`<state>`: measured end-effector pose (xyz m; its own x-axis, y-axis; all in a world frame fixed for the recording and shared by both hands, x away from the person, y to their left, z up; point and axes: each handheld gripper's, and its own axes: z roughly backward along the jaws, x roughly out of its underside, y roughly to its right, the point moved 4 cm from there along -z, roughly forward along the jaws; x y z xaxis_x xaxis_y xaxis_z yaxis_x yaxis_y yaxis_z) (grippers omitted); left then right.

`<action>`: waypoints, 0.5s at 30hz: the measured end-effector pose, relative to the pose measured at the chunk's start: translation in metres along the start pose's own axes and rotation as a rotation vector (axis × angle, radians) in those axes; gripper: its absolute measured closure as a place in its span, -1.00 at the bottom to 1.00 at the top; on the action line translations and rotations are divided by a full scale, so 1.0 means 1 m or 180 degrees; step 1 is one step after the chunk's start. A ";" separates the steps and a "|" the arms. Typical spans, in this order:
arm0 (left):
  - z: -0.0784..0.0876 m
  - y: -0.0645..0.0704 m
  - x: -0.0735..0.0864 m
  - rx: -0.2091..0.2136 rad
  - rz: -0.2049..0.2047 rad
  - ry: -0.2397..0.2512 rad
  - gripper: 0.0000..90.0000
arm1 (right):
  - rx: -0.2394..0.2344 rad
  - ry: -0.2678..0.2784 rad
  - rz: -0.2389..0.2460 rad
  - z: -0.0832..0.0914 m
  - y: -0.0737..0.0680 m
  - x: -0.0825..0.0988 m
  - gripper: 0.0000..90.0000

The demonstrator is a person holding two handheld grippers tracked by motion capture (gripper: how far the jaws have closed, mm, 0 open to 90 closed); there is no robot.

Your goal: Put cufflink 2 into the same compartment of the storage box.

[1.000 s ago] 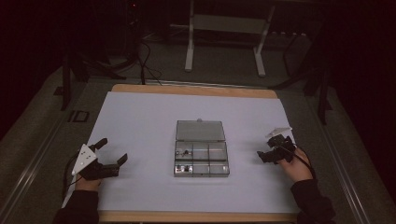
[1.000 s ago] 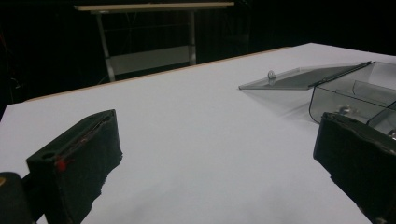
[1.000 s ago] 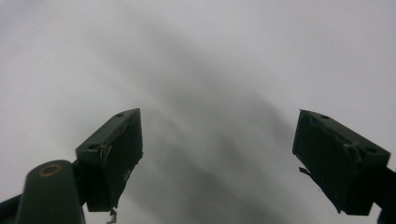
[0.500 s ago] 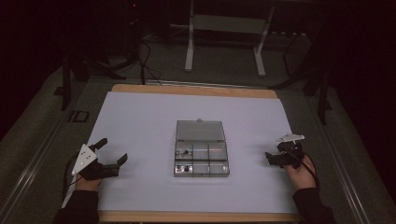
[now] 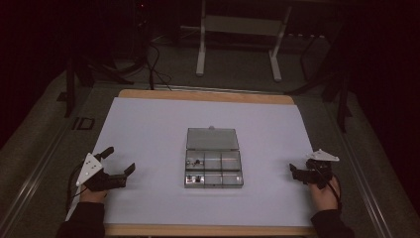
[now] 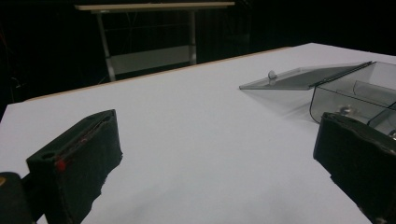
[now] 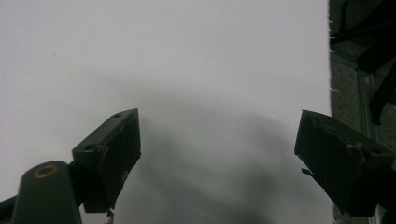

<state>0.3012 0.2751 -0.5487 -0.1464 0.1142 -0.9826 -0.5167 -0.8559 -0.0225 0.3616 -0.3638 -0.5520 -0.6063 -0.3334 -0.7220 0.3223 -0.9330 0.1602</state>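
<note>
My left gripper (image 5: 119, 163) sits at the lower left of the high view, hand low over the tabletop (image 5: 148, 129), its fingers (image 6: 77, 163) spread wide and pointing toward the centre. My right gripper (image 5: 296, 173) rests at the lower right, near the white sheet's edge, its fingers (image 7: 112, 149) also spread apart with nothing between them, tilted down at the bare surface. The clear compartment box (image 5: 213, 168) lies in the middle of the frame, well apart from both hands, its lid (image 5: 212, 139) folded back flat toward the top. Beyond the tabletop, the room is dark, with a metal stand (image 5: 237, 44) on grey floor at the upper centre.
</note>
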 end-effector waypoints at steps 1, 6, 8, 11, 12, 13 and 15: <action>0.000 0.000 0.000 0.0002 -0.0001 0.0001 -0.96 | 0.0016 0.0039 -0.0025 0.002 0.001 0.001 -0.68; 0.000 0.000 0.000 0.0004 0.0001 0.0004 -0.96 | 0.0108 0.0116 -0.0091 0.009 0.004 0.012 -0.68; 0.000 0.000 0.000 0.0004 -0.0001 0.0002 -0.96 | 0.0105 0.0159 -0.0110 0.011 0.005 0.016 -0.68; 0.000 0.000 0.000 0.0005 -0.0001 0.0002 -0.96 | 0.0093 0.0192 -0.0150 0.015 0.004 0.019 -0.68; 0.000 0.000 0.000 0.0005 0.0001 0.0001 -0.96 | 0.0093 0.0230 -0.0151 0.017 0.004 0.020 -0.68; 0.000 0.000 0.000 0.0006 0.0002 0.0000 -0.96 | 0.0093 0.0247 -0.0147 0.017 0.004 0.021 -0.68; 0.000 0.000 0.000 0.0007 0.0003 0.0002 -0.96 | 0.0093 0.0324 -0.0108 0.019 0.002 0.022 -0.68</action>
<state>0.3013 0.2752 -0.5486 -0.1464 0.1130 -0.9828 -0.5185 -0.8548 -0.0210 0.3347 -0.3753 -0.5551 -0.5392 -0.2874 -0.7916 0.2806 -0.9476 0.1529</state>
